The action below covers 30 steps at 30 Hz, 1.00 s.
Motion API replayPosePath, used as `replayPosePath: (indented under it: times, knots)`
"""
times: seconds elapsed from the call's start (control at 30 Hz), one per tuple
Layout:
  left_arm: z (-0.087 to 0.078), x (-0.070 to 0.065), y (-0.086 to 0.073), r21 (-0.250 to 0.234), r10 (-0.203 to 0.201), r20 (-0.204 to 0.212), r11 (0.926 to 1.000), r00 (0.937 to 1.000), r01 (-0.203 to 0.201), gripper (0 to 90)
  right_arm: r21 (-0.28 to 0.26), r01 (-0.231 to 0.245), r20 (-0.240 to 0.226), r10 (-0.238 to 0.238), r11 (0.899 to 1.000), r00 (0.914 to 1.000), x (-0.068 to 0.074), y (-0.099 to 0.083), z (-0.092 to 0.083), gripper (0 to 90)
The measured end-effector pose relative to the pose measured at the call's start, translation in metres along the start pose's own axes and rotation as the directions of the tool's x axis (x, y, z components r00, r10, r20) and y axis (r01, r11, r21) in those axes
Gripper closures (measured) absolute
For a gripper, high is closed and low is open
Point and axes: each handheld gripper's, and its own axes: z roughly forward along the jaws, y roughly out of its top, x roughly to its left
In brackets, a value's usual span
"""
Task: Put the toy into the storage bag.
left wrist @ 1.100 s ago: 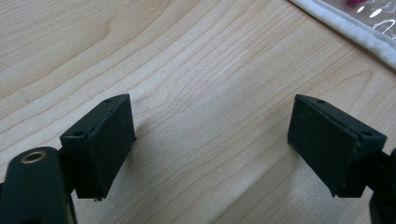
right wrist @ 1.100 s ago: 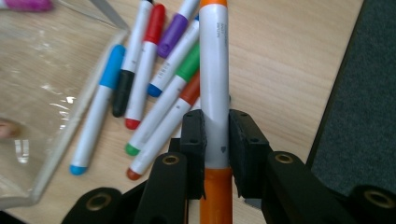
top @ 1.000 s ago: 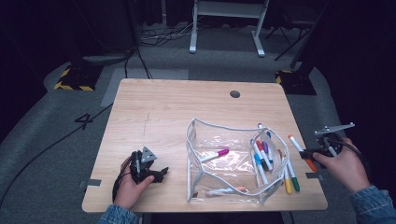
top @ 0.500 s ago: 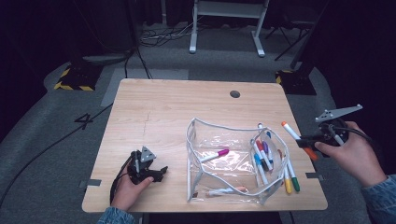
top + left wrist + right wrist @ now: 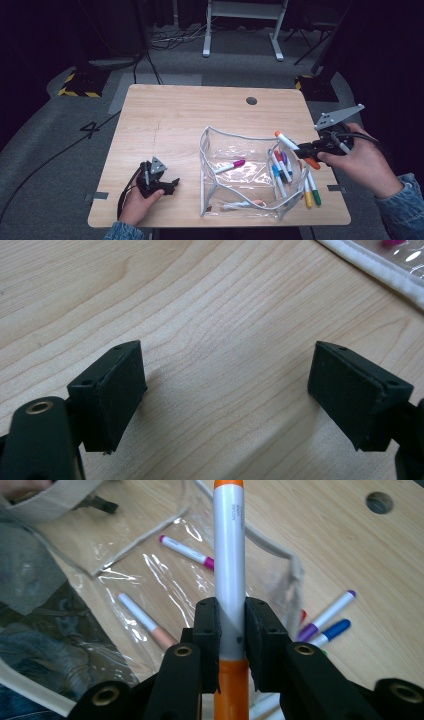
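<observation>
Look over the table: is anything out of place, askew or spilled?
Nothing is damaged or spilled. Several markers lie loose on the table beside the clear pouch, some overlapping its right edge. The right gripper holds an orange marker above them.

My right gripper [image 5: 231,630] covers the middle of the orange marker [image 5: 229,550], its tip cut off by the top edge; the pouch [image 5: 380,270] barely clips a corner of the left gripper view; the markers [image 5: 280,167] behind its far wall overlap, count unclear.
</observation>
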Motion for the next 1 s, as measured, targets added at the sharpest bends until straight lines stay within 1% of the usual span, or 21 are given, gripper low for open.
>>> replayPosePath:
  times: [0.07,0.1,0.13,0.3,0.37,0.4,0.47,0.5,0.53,0.6,0.63,0.67,0.73,0.8,0.83,0.87,0.9,1.0]
  knots:
    - [0.0,0.0,0.0,0.0,0.001,-0.001,1.0,1.0,-0.001,15.3,0.006,0.026,-0.02,-0.026,1.0,0.9995,0.006,0.006,0.005,77.1]
    - [0.0,0.0,0.0,0.0,-0.001,0.0,1.0,1.0,0.001,15.3,0.006,0.026,-0.02,-0.026,1.0,0.9995,0.006,0.006,0.005,77.1]
    - [0.0,0.0,0.0,0.001,0.0,0.0,1.0,1.0,0.0,15.3,0.022,0.049,-0.039,-0.048,0.999,0.9981,0.013,0.011,0.01,77.1]
    - [0.0,0.0,0.0,0.002,-0.006,-0.002,1.0,1.0,0.006,15.3,0.039,0.099,-0.083,-0.096,0.994,0.992,0.027,0.022,0.023,77.1]
    - [0.0,0.0,0.0,0.001,-0.008,-0.01,1.0,0.9999,0.008,15.4,0.045,0.124,-0.106,-0.119,0.991,0.9872,0.033,0.025,0.029,77.0]
    - [0.0,0.0,0.001,0.001,-0.009,-0.01,1.0,0.9999,0.009,15.4,0.053,0.144,-0.119,-0.137,0.988,0.9834,0.036,0.026,0.033,77.0]
    - [0.001,0.0,0.001,0.0,-0.015,-0.012,0.9999,0.9998,0.015,15.5,0.066,0.167,-0.127,-0.158,0.984,0.9793,0.04,0.029,0.039,77.1]
    - [0.001,0.0,0.001,0.0,-0.015,-0.012,0.9999,0.9998,0.015,15.5,0.066,0.167,-0.127,-0.158,0.984,0.9793,0.04,0.029,0.039,77.1]
    - [0.001,0.0,0.001,0.001,-0.02,-0.016,0.9998,0.9997,0.02,15.6,0.078,0.192,-0.145,-0.179,0.978,0.9731,0.045,0.032,0.045,77.0]
    - [0.001,0.0,0.001,0.0,-0.02,-0.015,0.9998,0.9997,0.02,15.5,0.089,0.204,-0.161,-0.188,0.975,0.9689,0.049,0.034,0.051,77.0]
    - [0.001,0.0,0.001,0.001,-0.017,-0.016,0.9999,0.9997,0.017,15.5,0.089,0.204,-0.161,-0.188,0.975,0.9689,0.049,0.034,0.051,77.0]
    - [0.0,0.0,0.001,0.001,-0.016,-0.017,0.9999,0.9997,0.016,15.6,0.095,0.222,-0.176,-0.203,0.97,0.9632,0.053,0.037,0.057,77.1]
    - [0.001,0.0,0.001,0.0,-0.017,-0.016,0.9999,0.9997,0.017,15.6,0.104,0.237,-0.186,-0.215,0.966,0.9587,0.055,0.039,0.062,77.0]
    - [0.001,0.0,0.001,0.0,-0.02,-0.015,0.9998,0.9997,0.02,15.6,0.113,0.242,-0.198,-0.217,0.964,0.9559,0.058,0.04,0.068,77.0]
    - [0.001,0.0,0.001,0.0,-0.02,-0.014,0.9998,0.9997,0.02,15.6,0.12,0.25,-0.203,-0.223,0.961,0.9536,0.059,0.041,0.072,77.0]
    - [0.001,0.0,0.001,0.0,-0.02,-0.014,0.9998,0.9997,0.02,15.6,0.12,0.25,-0.203,-0.223,0.961,0.9536,0.059,0.041,0.072,77.0]
    - [0.001,0.0,0.001,0.0,-0.02,-0.014,0.9998,0.9997,0.02,15.6,0.14,0.262,-0.216,-0.228,0.955,0.9493,0.062,0.042,0.08,77.0]
    - [0.001,0.0,0.001,0.0,-0.02,-0.014,0.9998,0.9997,0.02,15.5,0.161,0.271,-0.227,-0.232,0.949,0.9459,0.065,0.045,0.091,77.0]
